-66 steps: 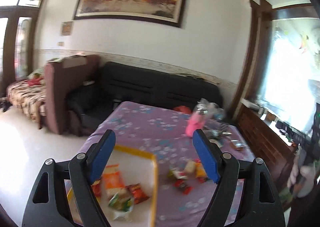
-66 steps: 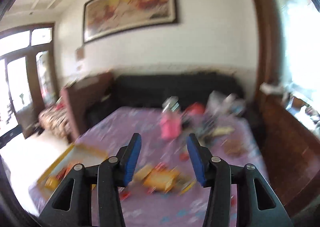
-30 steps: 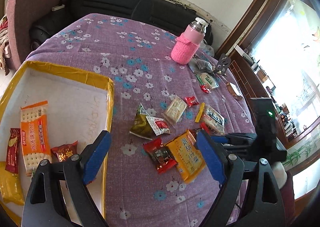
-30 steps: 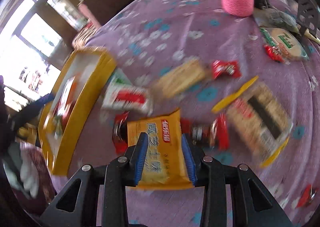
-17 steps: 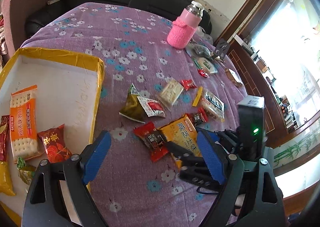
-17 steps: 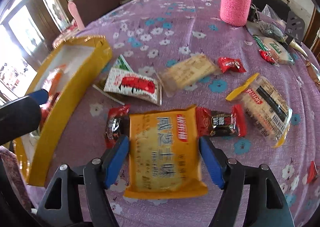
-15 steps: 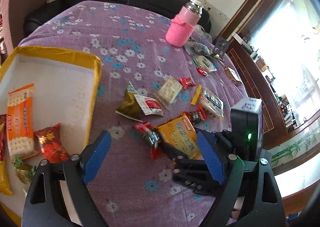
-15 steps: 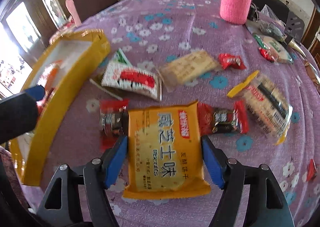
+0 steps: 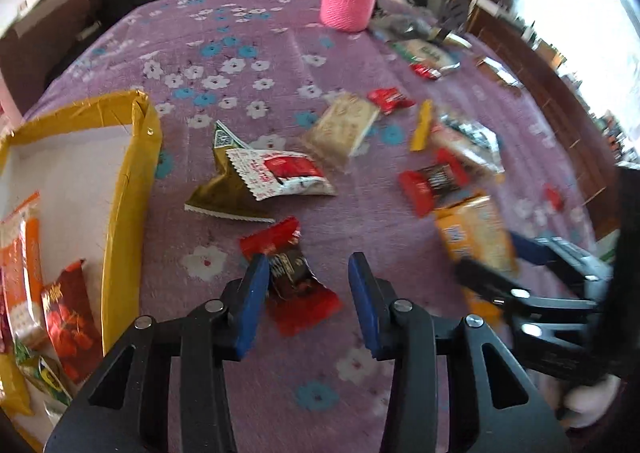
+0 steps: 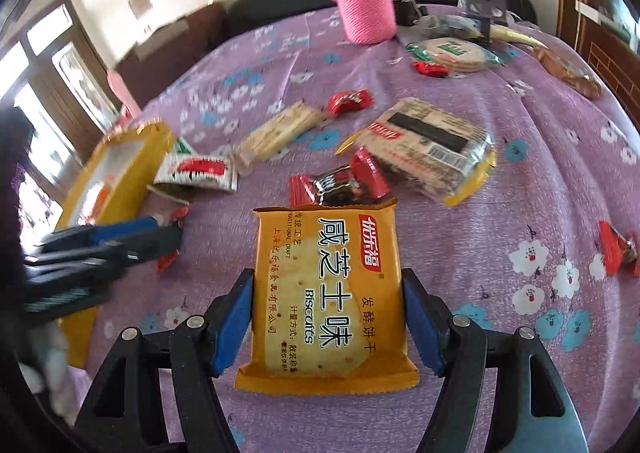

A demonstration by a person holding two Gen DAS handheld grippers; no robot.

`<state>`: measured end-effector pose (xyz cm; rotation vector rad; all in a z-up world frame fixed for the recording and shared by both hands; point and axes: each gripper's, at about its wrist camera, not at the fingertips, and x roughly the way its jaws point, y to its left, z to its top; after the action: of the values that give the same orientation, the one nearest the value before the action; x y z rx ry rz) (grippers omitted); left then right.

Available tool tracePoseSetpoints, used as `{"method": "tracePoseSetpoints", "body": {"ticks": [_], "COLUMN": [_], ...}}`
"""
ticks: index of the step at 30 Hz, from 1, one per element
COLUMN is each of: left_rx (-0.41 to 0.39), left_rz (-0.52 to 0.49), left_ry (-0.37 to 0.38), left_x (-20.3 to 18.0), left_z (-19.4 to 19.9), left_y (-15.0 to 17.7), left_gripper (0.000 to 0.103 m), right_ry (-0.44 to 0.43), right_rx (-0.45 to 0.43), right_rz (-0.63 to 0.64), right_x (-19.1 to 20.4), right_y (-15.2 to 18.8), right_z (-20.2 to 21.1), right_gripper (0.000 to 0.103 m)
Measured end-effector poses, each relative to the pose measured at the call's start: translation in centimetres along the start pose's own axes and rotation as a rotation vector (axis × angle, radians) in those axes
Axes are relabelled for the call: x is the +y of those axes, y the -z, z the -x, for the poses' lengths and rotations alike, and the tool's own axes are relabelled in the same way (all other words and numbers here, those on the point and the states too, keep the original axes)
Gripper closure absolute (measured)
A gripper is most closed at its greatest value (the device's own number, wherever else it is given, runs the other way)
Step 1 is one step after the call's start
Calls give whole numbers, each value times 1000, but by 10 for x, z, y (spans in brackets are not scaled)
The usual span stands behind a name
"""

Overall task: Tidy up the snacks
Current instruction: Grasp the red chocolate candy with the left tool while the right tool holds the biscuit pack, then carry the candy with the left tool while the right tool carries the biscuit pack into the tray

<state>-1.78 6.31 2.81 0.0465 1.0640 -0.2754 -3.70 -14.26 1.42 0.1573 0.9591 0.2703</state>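
I am at the pick-up step: my right gripper (image 10: 328, 317) straddles the orange biscuit packet (image 10: 326, 293) on the purple tablecloth (image 9: 260, 37), jaws apart. My left gripper (image 9: 306, 293), also unclenched, brackets a red candy (image 9: 290, 273). Next I should clench both, then carry them to the yellow-rimmed box (image 9: 128, 189).

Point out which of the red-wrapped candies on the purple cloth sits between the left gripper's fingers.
The red-and-black candy nearest the yellow box, lying between the open left gripper. The twin candy lies farther right, above the orange biscuit pack.
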Motion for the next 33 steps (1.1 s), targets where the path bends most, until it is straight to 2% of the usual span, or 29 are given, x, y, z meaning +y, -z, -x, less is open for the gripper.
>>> {"method": "tracePoseSetpoints", "body": {"ticks": [3,5,6,7,8,12,18,25,30,33], "left_rx": [22,10,6,0,-9,-36,-90,-214,-291,-306], "left_rz": [-11,-33,-41,-47,-49,-25,40,170,263,318], "left_ry": [-33,-48,-59,-65,-67,-37,48,129,50,5], "left_x": [-2,-5,-6,-7,-7,-3,10,56,107,139], "left_z": [-12,-13,-14,-13,-12,-1,33,96,134,144], "left_y": [1,2,3,3,4,8,16,39,62,77], "left_gripper": [64,64,69,81,82,82,82,82,82,82], "right_ry": [9,13,9,4,-2,-1,-18,-25,-22,-70], "right_rx": [-12,-17,-19,-20,-22,-35,-77,-106,-133,-150], "right_rz": [23,31,30,27,22,17,13,14,37,63], "right_x": [3,5,5,5,4,4,7,11,26,49], "right_y": [1,4,4,4,4,5,6,8,6,4], "right_z": [-1,0,1,0,0,1,7,10,22,38], "right_gripper": [31,31,31,31,31,31,31,31,32,32]}}
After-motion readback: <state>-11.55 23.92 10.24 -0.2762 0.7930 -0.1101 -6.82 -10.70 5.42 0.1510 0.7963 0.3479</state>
